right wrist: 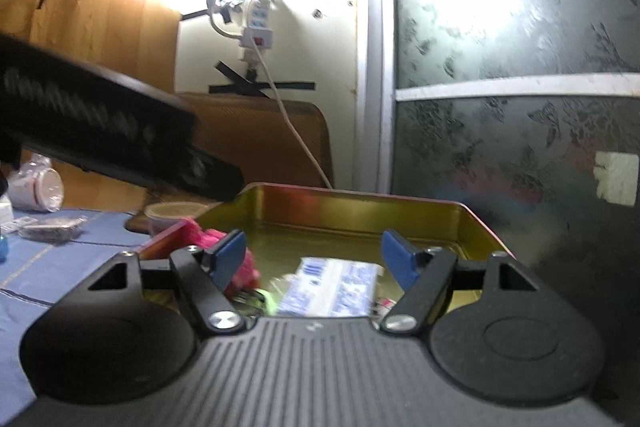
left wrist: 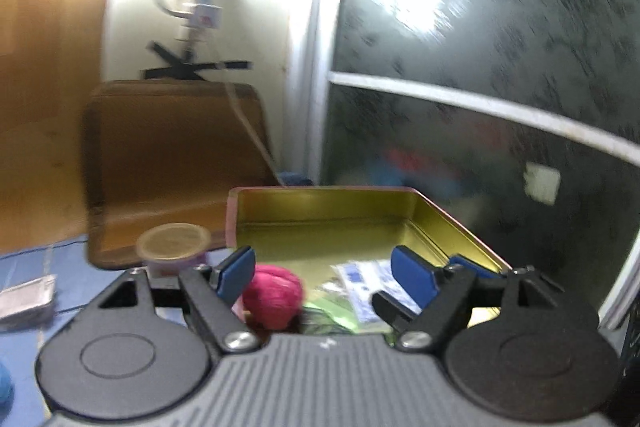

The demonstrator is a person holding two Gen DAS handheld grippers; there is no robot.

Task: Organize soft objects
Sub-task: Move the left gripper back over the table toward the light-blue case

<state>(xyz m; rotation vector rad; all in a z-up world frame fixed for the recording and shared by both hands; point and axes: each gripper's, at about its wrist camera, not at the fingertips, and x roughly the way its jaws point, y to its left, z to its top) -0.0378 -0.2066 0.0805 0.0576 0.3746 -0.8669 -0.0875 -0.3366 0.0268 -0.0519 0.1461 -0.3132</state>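
Pink yarn ball [left wrist: 274, 293], round, fuzzy, inside tin [left wrist: 320, 205].

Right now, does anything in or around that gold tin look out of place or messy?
Mostly tidy. The pink yarn ball sits at the near left edge of the gold tin, beside a blue-and-white packet lying flat inside. The odd bit is on the wall: a power strip taped up with black tape, its cord dangling.
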